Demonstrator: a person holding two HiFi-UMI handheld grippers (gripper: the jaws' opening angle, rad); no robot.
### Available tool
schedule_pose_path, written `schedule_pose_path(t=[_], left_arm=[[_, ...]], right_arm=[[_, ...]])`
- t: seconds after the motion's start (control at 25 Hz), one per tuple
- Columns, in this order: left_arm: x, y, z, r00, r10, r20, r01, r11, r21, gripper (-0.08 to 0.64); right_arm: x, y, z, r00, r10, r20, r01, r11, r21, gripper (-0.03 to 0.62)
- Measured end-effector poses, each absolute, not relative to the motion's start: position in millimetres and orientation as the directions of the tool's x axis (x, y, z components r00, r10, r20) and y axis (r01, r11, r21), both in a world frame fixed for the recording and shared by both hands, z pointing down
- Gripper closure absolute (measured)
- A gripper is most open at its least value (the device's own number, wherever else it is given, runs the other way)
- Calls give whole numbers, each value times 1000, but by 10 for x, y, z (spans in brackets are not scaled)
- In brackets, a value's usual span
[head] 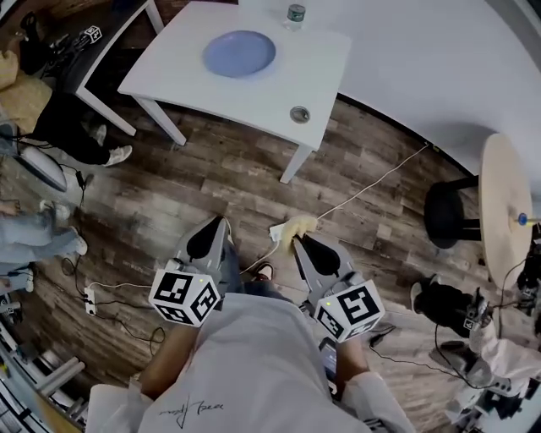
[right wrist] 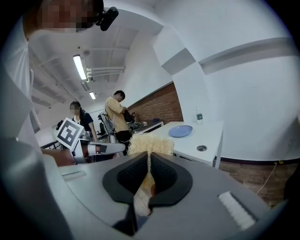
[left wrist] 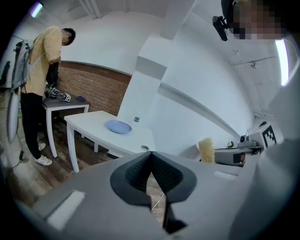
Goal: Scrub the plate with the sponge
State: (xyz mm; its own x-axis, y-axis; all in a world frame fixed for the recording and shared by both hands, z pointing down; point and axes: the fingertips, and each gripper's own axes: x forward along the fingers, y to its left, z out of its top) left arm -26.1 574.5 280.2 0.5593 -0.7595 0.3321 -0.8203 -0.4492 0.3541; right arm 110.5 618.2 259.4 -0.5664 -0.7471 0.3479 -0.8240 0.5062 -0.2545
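Observation:
A blue plate (head: 239, 53) lies on a white table (head: 186, 80) far ahead of me; it also shows as the plate (left wrist: 119, 126) in the left gripper view and the plate (right wrist: 180, 131) in the right gripper view. My right gripper (head: 297, 240) is shut on a pale yellow sponge (head: 301, 226), whose fibrous top (right wrist: 150, 143) sticks up past the jaws. My left gripper (head: 221, 221) is shut with nothing in it, its pads (left wrist: 151, 161) meeting. Both grippers hang over the wooden floor, well short of the table.
A water bottle (head: 295, 15) and a small round metal thing (head: 299, 114) stand on the white table. A white cable (head: 363, 190) crosses the floor. A black stool (head: 448, 211) and round wooden tabletop (head: 503, 207) sit right. People stand by a second table (head: 110, 42) at left.

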Motion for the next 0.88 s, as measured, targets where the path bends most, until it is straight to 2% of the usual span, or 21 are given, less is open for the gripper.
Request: schedule_pose_path(t=[0.2,0.88], left_arm=[[-424,5392,2765,556,-767,321,-821,-447,354,554],[-1162,3939,2614,593,-762,260,-786,-477,394,557]], right_arm=[[1014,5881,2622,-562,-740,370,-827,492,-274,566],[415,4396,2558,-502,-733,459,-861,477,-180,565]])
